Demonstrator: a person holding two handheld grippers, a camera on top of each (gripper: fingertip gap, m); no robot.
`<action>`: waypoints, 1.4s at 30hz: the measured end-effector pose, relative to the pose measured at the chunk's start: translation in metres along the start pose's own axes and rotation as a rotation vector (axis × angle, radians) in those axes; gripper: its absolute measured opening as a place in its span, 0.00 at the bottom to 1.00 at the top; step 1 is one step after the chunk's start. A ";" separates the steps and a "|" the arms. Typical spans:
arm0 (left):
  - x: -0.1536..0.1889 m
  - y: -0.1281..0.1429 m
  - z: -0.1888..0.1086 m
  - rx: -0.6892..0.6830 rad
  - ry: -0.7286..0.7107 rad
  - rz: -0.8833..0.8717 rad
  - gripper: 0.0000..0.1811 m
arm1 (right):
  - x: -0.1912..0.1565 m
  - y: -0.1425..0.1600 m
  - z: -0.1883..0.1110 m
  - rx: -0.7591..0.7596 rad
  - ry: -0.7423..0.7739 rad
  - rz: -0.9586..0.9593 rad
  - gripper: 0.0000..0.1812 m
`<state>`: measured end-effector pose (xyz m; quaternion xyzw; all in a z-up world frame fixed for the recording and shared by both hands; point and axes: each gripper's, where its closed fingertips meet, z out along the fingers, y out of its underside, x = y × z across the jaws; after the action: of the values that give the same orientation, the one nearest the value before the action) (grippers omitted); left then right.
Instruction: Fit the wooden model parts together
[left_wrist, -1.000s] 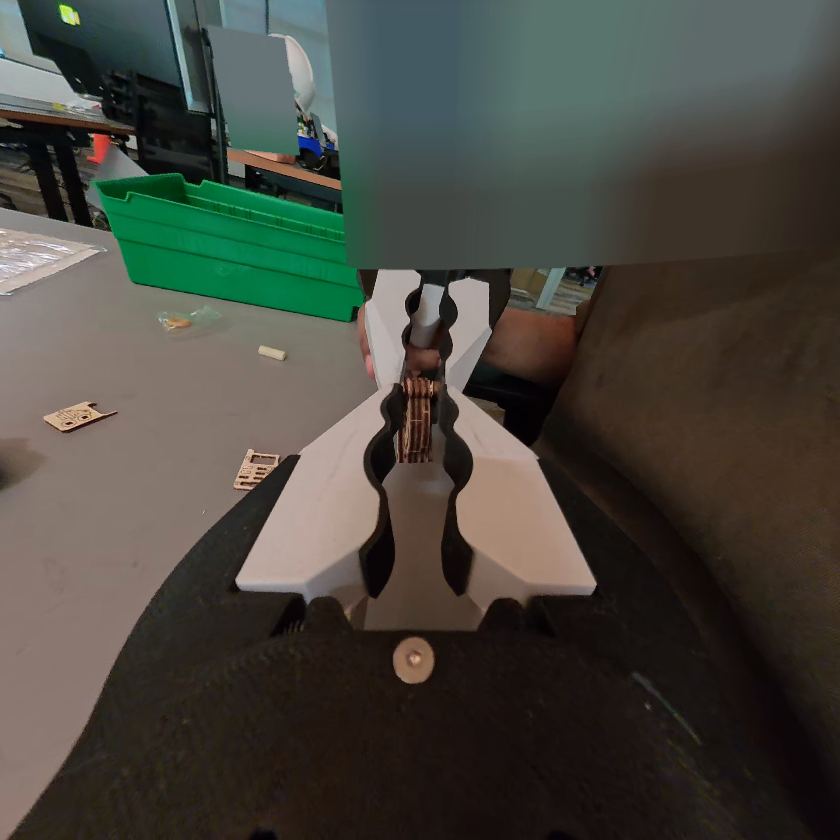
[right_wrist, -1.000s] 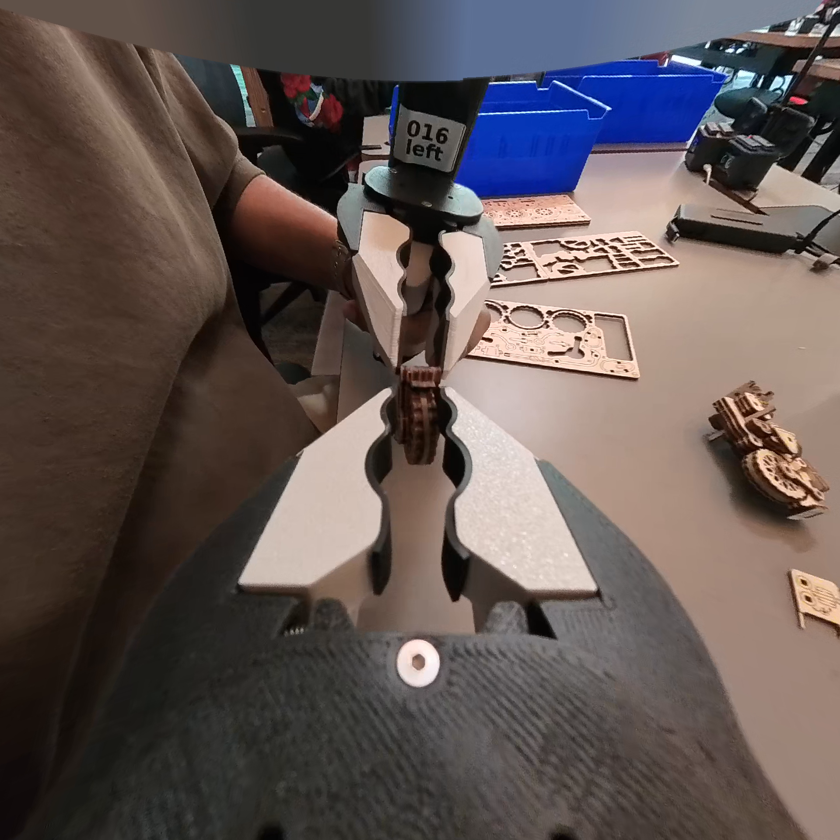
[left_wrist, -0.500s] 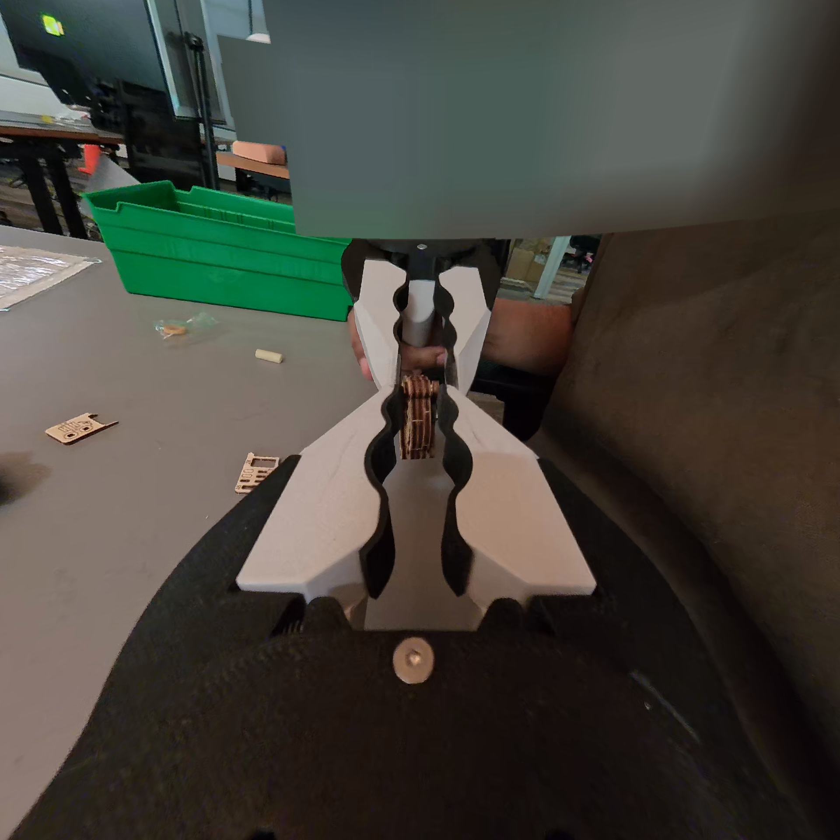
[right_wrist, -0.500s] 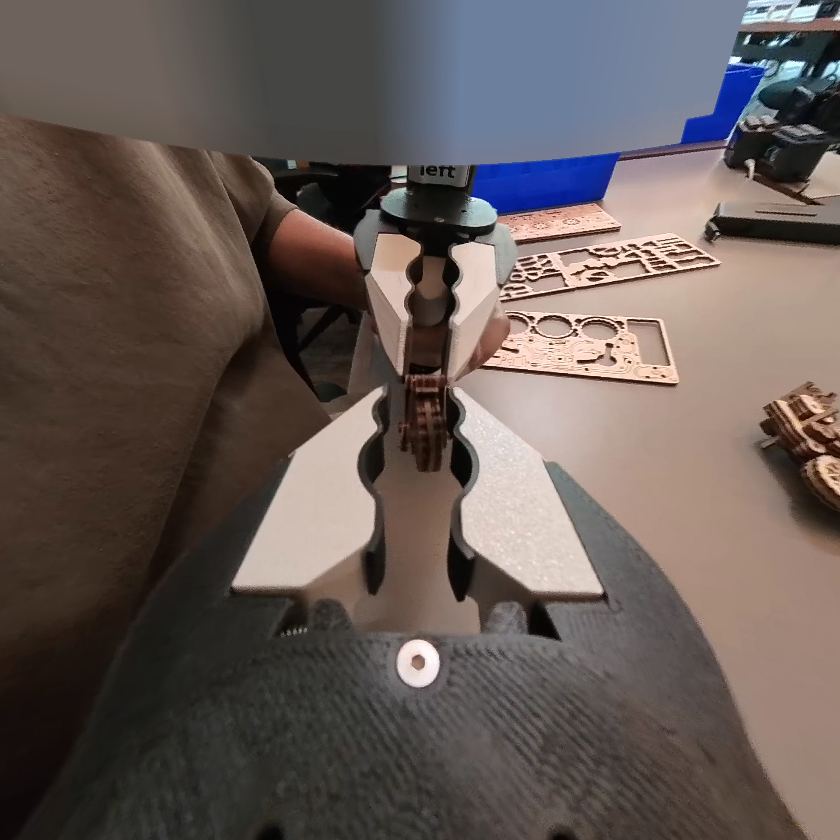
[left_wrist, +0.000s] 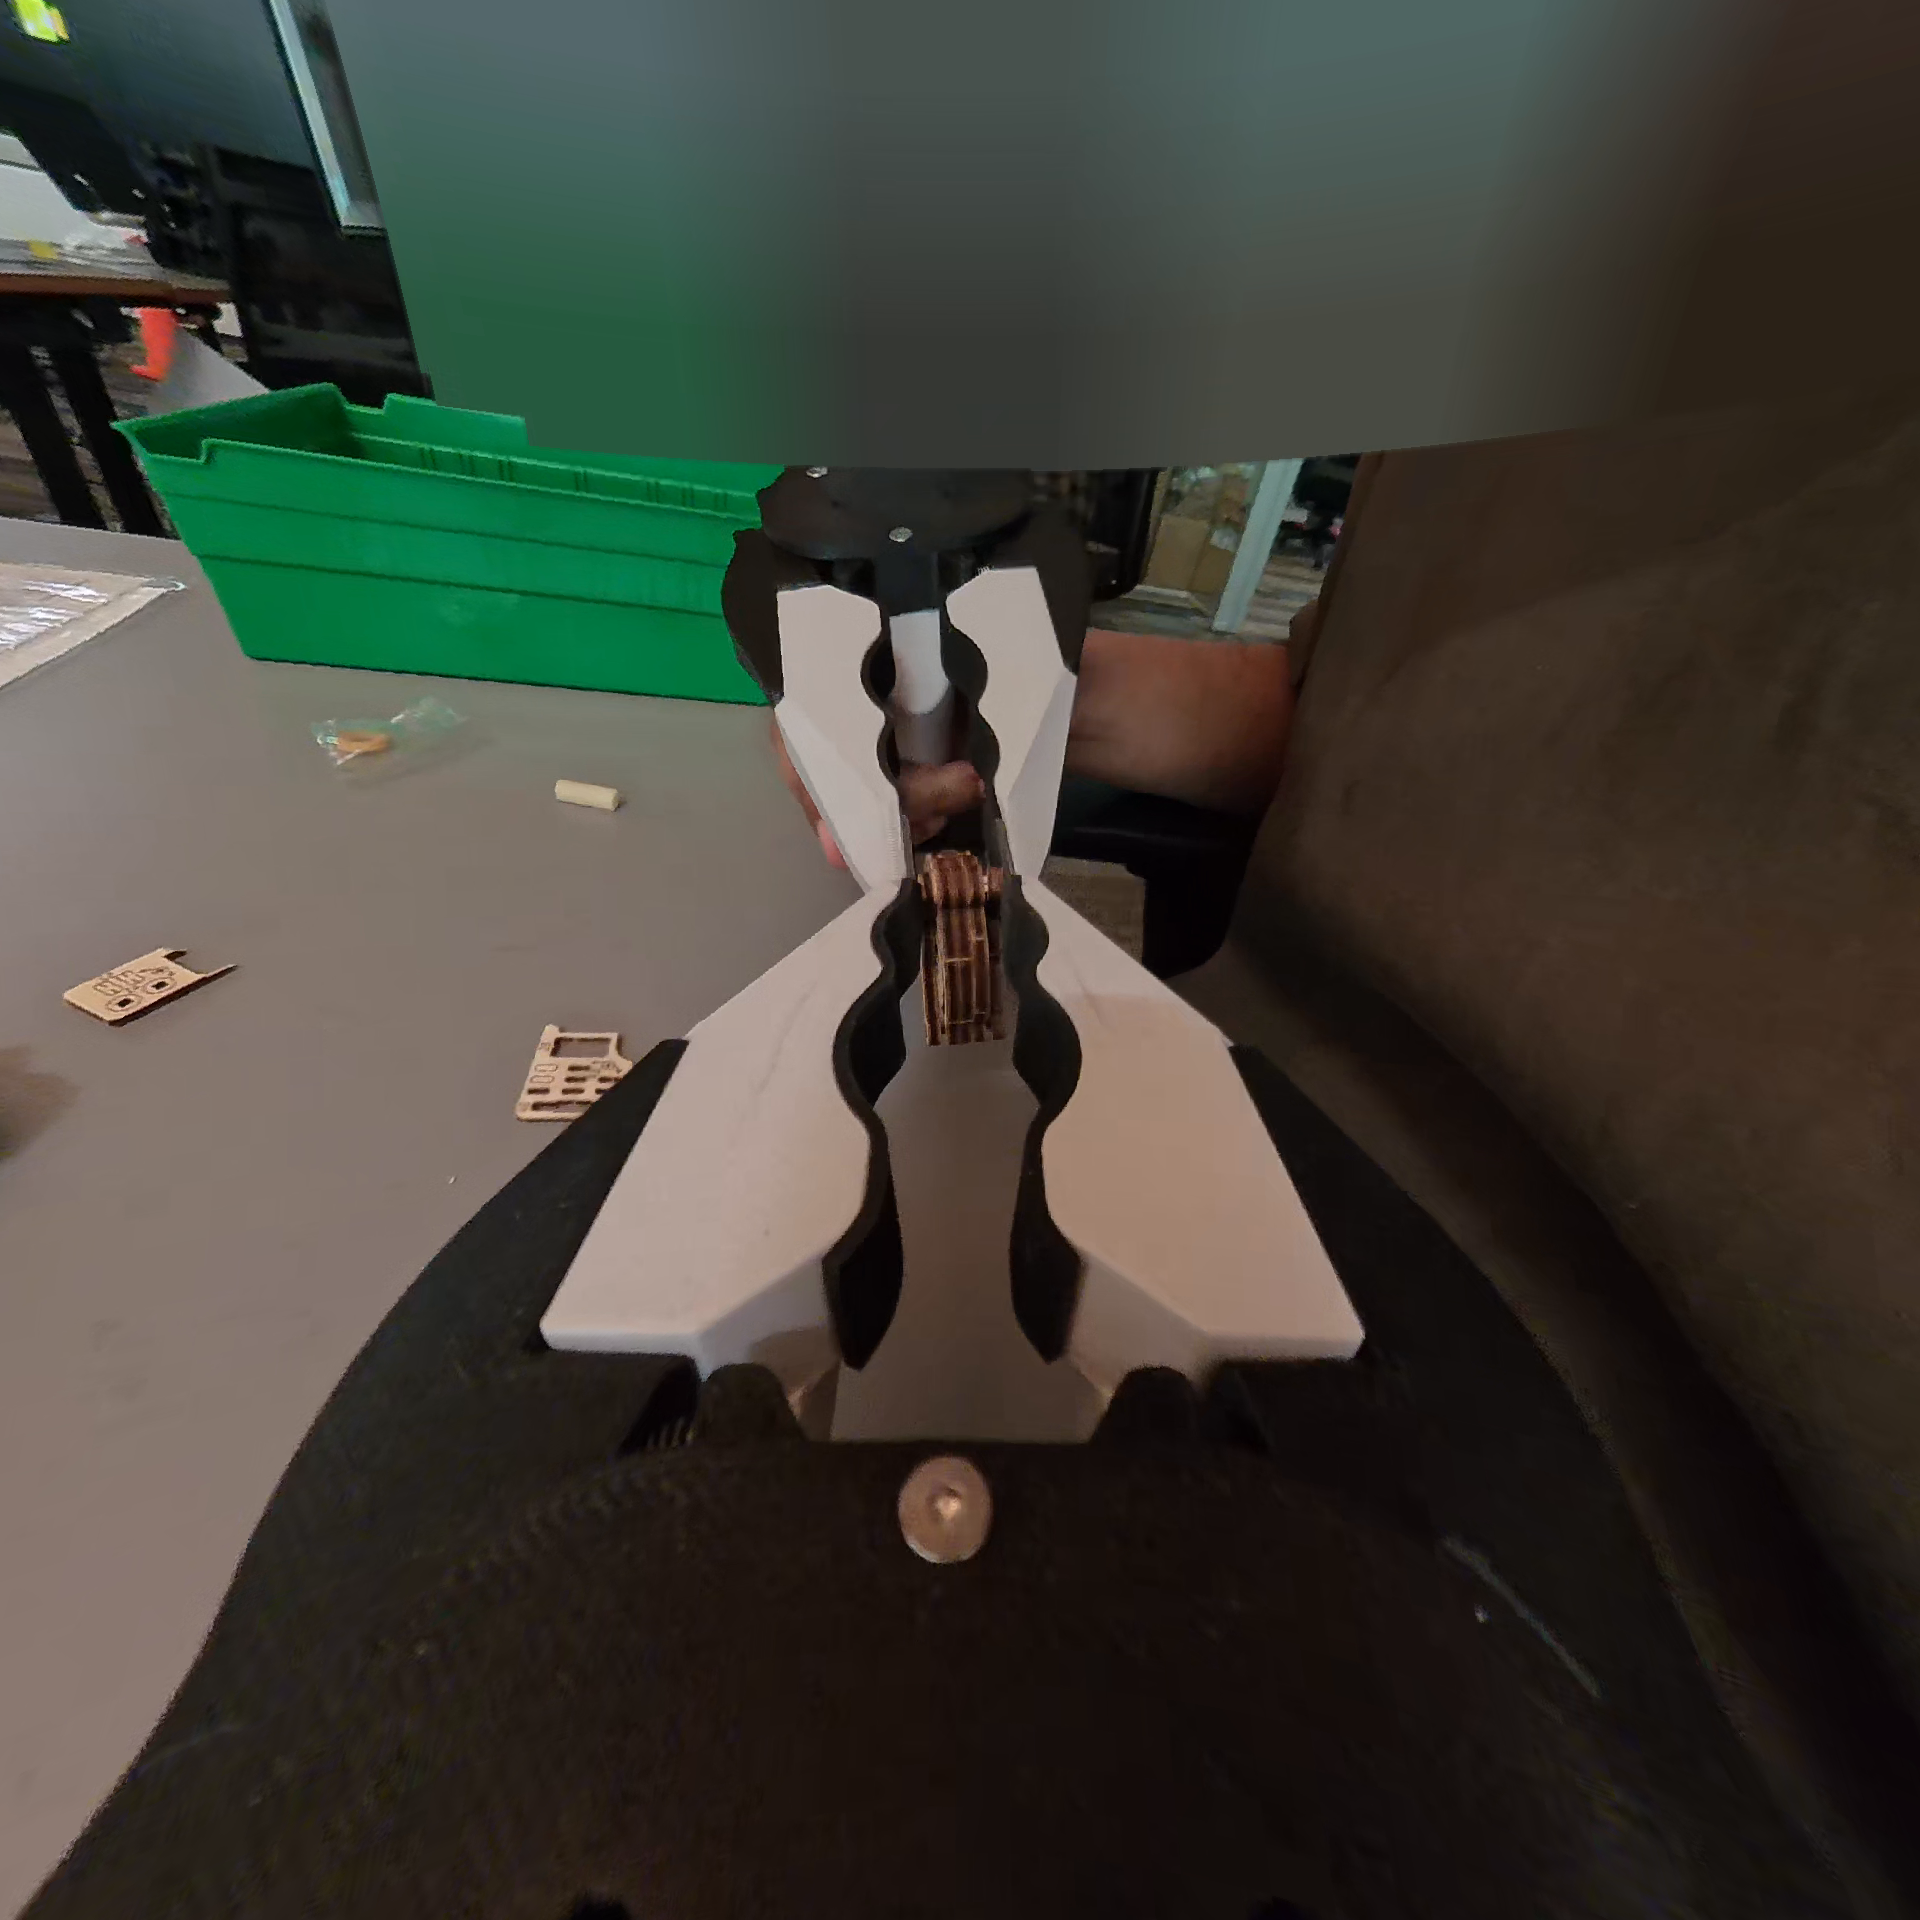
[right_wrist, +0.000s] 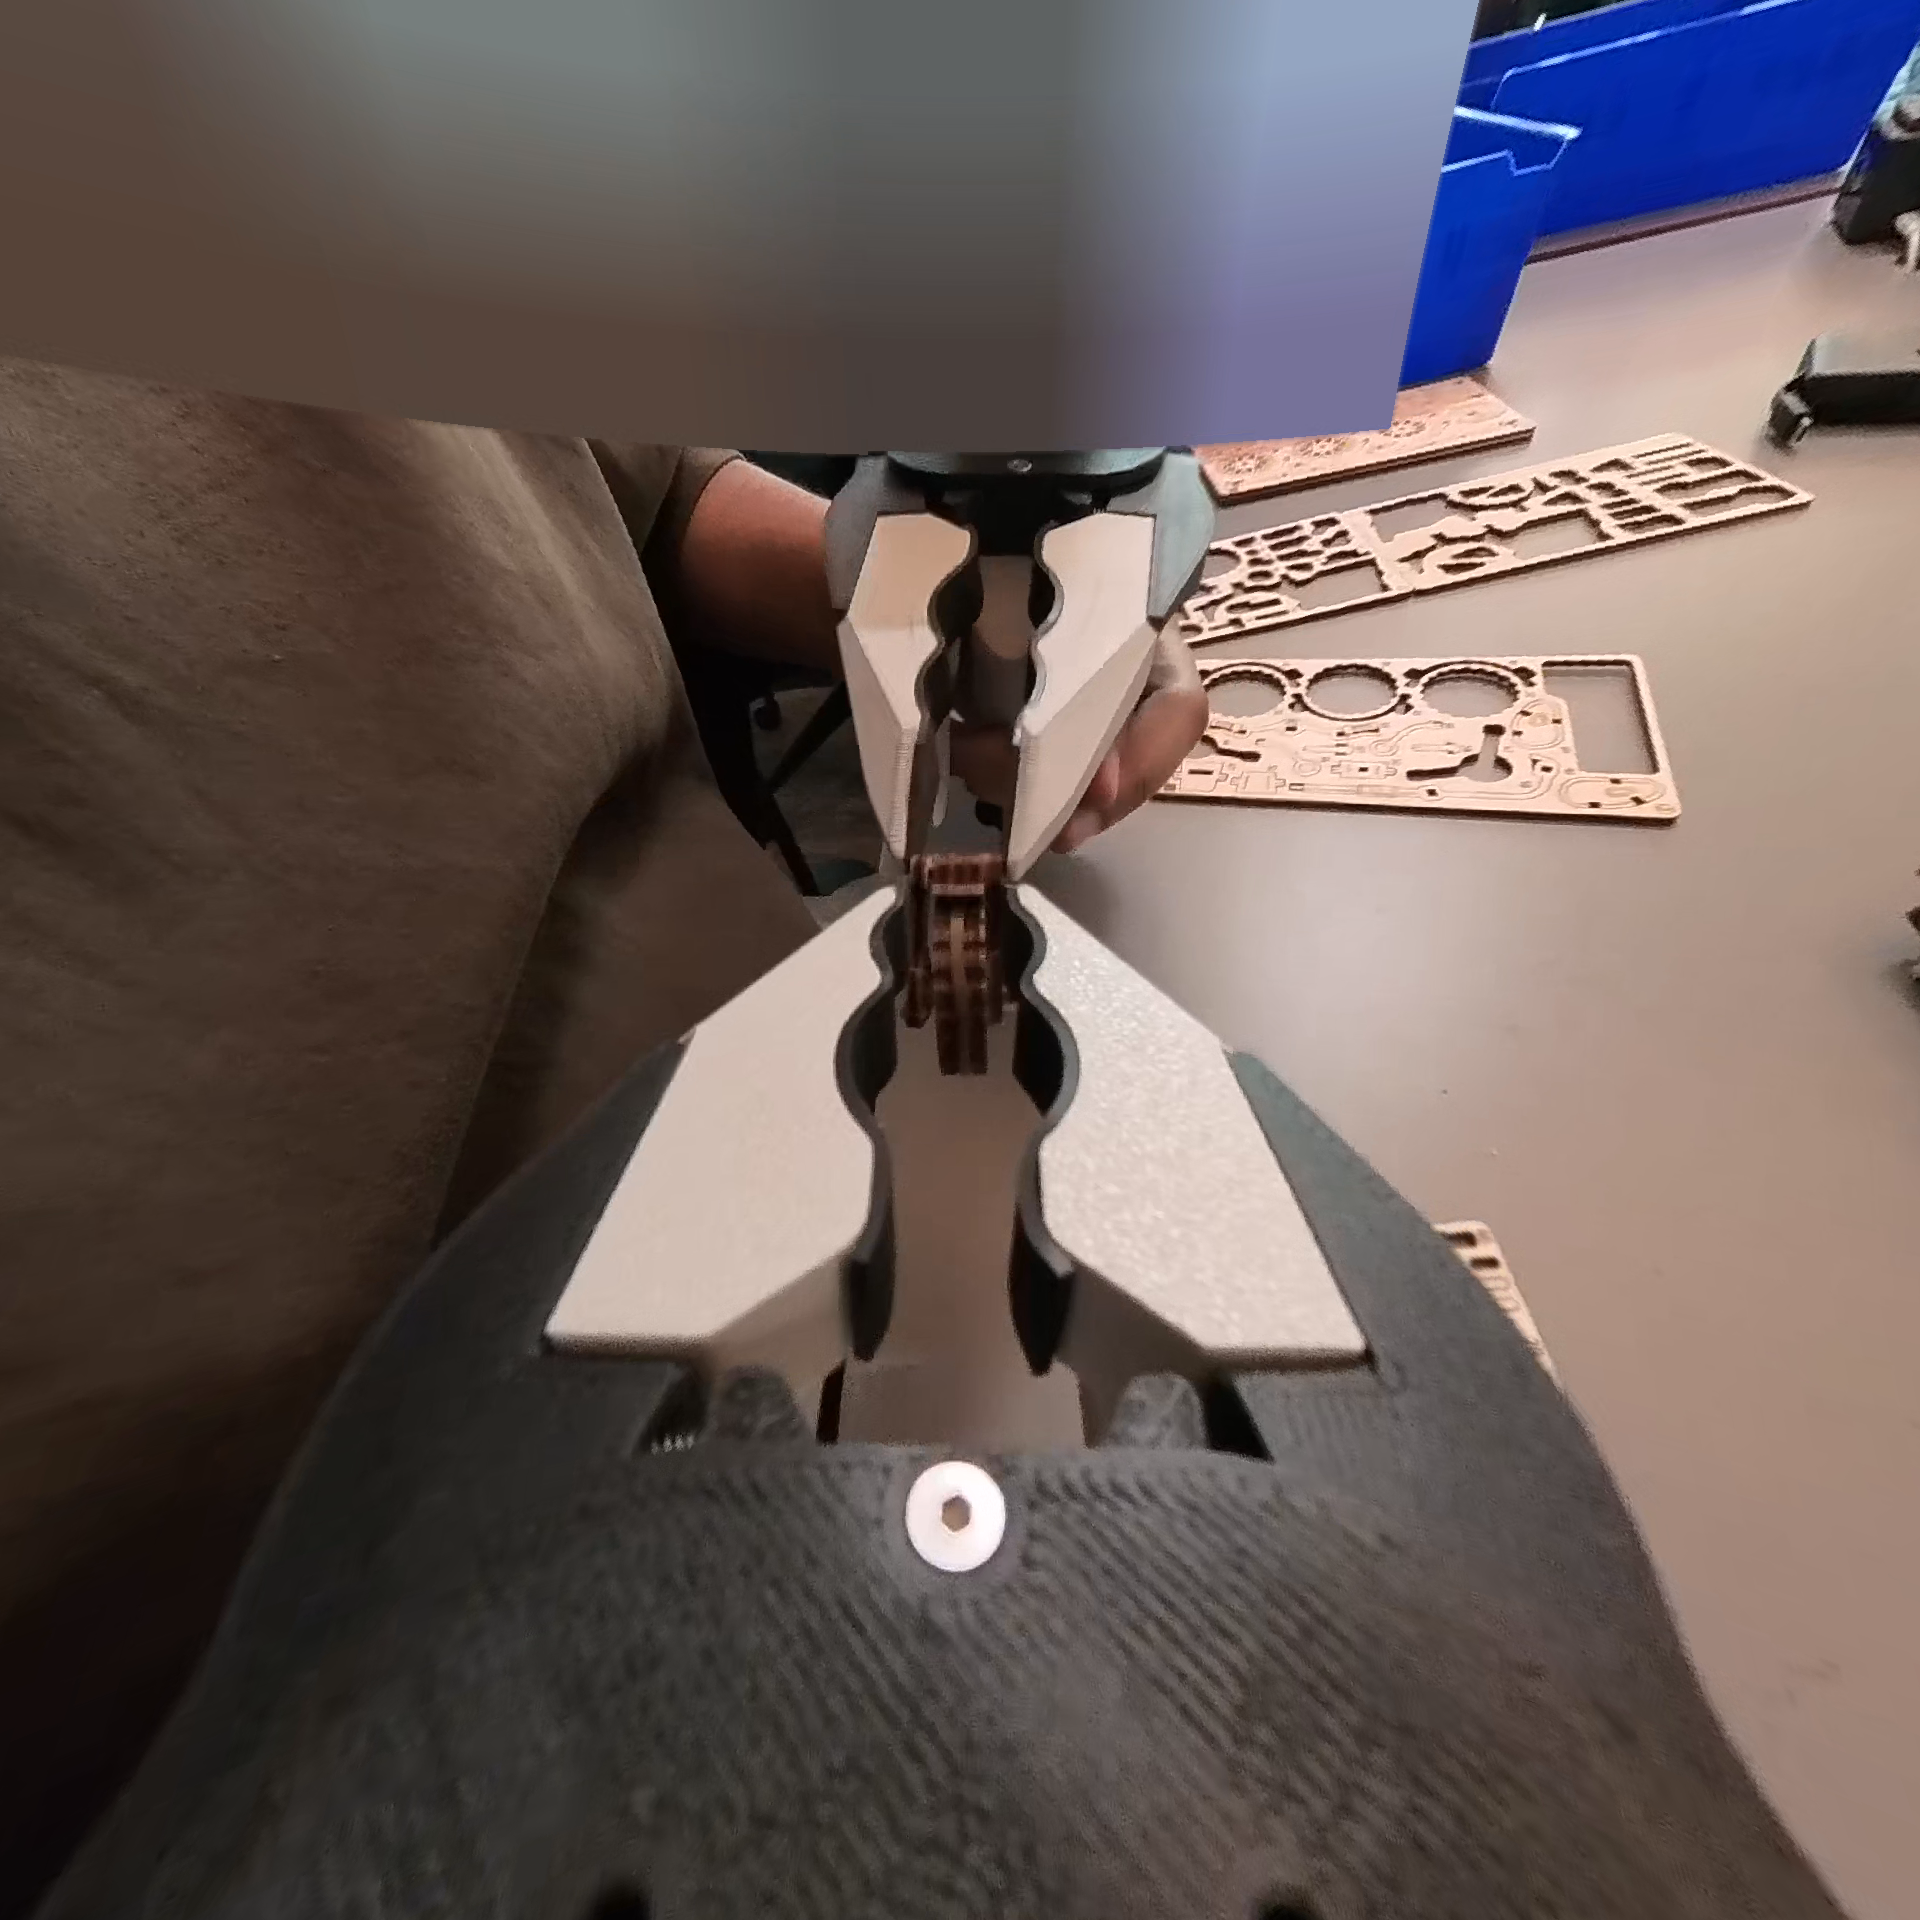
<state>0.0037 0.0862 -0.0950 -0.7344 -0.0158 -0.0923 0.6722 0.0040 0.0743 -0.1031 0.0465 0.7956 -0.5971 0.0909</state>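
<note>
Claws tip to tip, both pinching one wooden gear stack (left_wrist: 961, 951) above the desk (left_wrist: 312, 1143).
Left claw (left_wrist: 961, 914) braces; right claw (right_wrist: 956, 904) opposes, likely pressing layers home.

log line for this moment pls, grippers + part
left gripper: shut on wooden part | right gripper: shut on wooden part | fingers tip to tip | part off table

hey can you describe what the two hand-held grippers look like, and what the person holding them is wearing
Each hand-held gripper, left and right, has two pale grey, angular, wedge-shaped fingers lined with wavy black pads, set in a textured black body with a silver screw at its centre. No cables show. The person wears a brown short-sleeved shirt.
</note>
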 end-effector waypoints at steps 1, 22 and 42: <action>0.000 0.001 0.000 -0.005 -0.001 0.004 0.07 | 0.000 0.001 0.000 -0.004 0.000 0.000 0.07; -0.002 -0.001 -0.001 0.025 -0.005 -0.007 0.06 | 0.005 -0.001 0.000 0.020 0.031 -0.019 0.07; -0.029 -0.036 -0.029 0.271 -0.055 -0.165 0.07 | 0.029 -0.017 -0.024 0.181 0.135 0.030 0.21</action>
<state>-0.0333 0.0634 -0.0615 -0.6354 -0.1067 -0.1240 0.7546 -0.0298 0.0915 -0.0860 0.1066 0.7420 -0.6606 0.0416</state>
